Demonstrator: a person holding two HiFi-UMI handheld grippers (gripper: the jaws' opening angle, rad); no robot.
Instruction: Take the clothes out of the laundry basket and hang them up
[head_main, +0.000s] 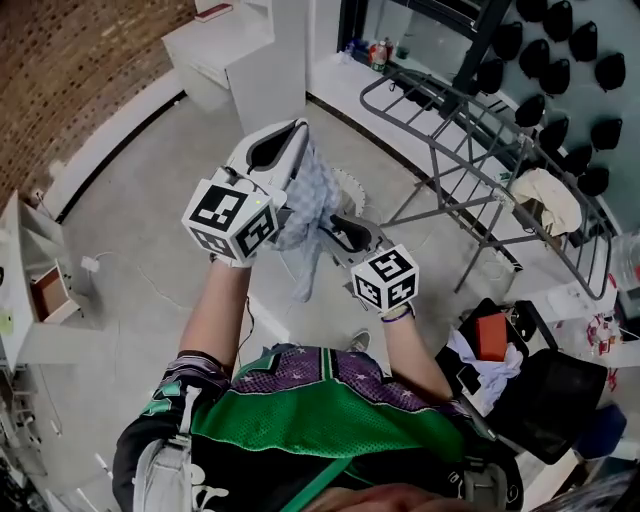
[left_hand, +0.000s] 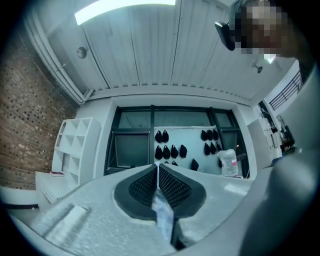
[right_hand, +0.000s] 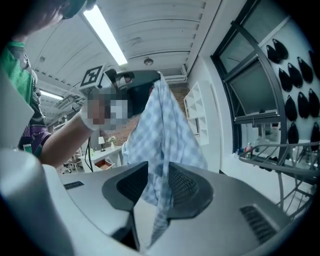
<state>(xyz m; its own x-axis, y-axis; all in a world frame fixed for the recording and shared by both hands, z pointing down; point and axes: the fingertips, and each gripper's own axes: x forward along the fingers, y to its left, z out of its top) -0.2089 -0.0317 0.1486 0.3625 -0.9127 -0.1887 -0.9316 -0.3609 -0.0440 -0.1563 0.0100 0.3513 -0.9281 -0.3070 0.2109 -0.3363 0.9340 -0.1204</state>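
Note:
A blue-and-white checked cloth (head_main: 312, 200) hangs from my left gripper (head_main: 298, 128), which is raised and shut on the cloth's top edge. In the left gripper view, a thin strip of the cloth (left_hand: 162, 215) shows between the closed pads of the left gripper (left_hand: 158, 167). Lower and to the right, my right gripper (head_main: 340, 228) holds the same cloth further down. In the right gripper view, the cloth (right_hand: 160, 125) drops from the left gripper above, gathers between the pads of the right gripper (right_hand: 159, 172) and fills the gap. A loose tail dangles below.
A metal drying rack (head_main: 480, 130) stands ahead to the right, with a beige garment (head_main: 548, 195) draped on its far side. A dark basket (head_main: 560, 400) with a white cloth and a red object sits at my lower right. White shelving (head_main: 240, 50) lines the wall.

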